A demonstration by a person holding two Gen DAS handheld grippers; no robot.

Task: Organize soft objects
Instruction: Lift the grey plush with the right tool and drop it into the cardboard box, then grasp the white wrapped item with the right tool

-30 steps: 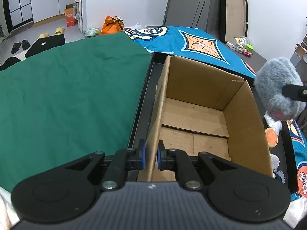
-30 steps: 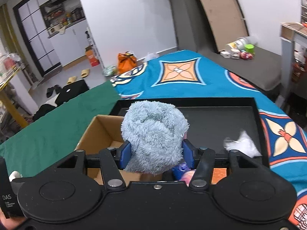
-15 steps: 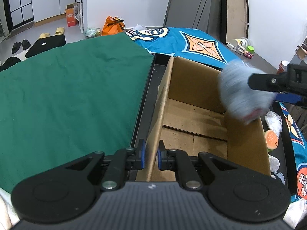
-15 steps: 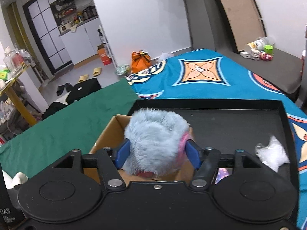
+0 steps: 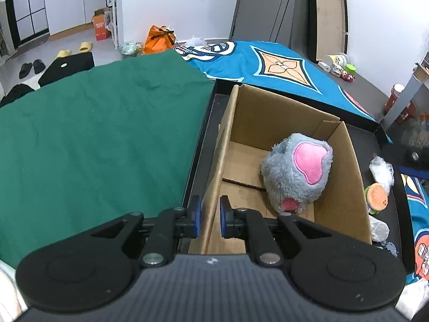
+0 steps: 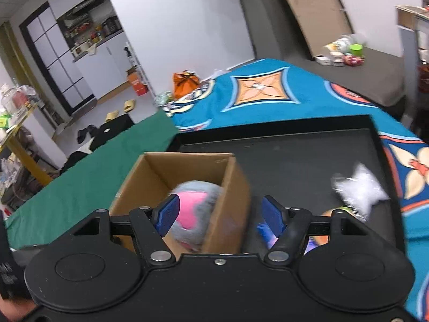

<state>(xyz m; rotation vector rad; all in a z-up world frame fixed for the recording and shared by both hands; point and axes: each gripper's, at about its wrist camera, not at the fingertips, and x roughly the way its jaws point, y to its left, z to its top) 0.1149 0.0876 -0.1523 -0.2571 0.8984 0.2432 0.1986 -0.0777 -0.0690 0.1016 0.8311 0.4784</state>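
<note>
A fluffy grey plush toy (image 5: 296,175) with a pink patch lies inside the open cardboard box (image 5: 278,112), against its right wall. My left gripper (image 5: 209,216) is shut on the box's near left wall, which runs between its blue pads. In the right wrist view the plush toy (image 6: 194,209) sits in the box (image 6: 233,187) below my right gripper (image 6: 218,214). That gripper stands open above the box's right wall, and its pads touch nothing. A small burger-shaped soft toy (image 5: 376,195) lies right of the box.
The box stands in a black tray (image 6: 308,158) on a bed with a green cloth (image 5: 93,134) and a blue patterned cover (image 5: 281,64). A crinkled white plastic bag (image 6: 358,190) lies on the tray at the right. Small colourful items lie on the tray under my right gripper.
My right gripper carried the grey plush toy over the box, opened and let it go. The toy now lies in the box. My left gripper kept its hold on the box wall.
</note>
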